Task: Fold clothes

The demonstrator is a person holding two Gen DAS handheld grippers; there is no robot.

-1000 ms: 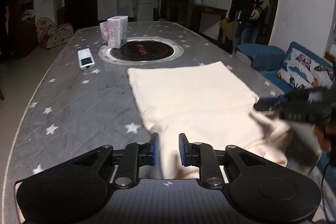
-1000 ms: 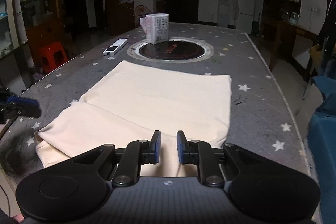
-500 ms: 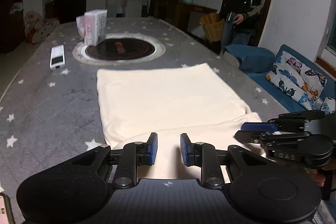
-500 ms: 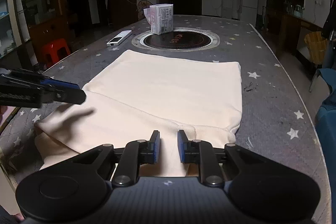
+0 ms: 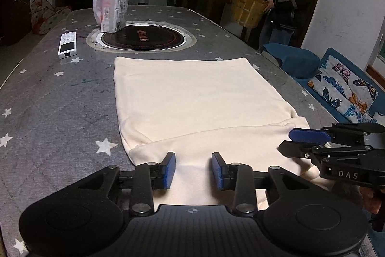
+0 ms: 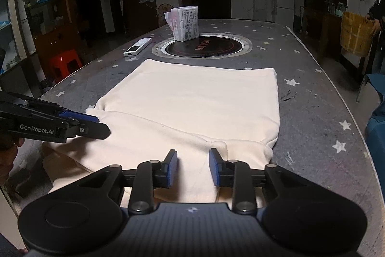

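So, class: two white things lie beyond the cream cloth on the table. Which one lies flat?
The slim white remote control lies flat on the grey starred tablecloth; the white tissue pack stands upright at the round hob's edge.
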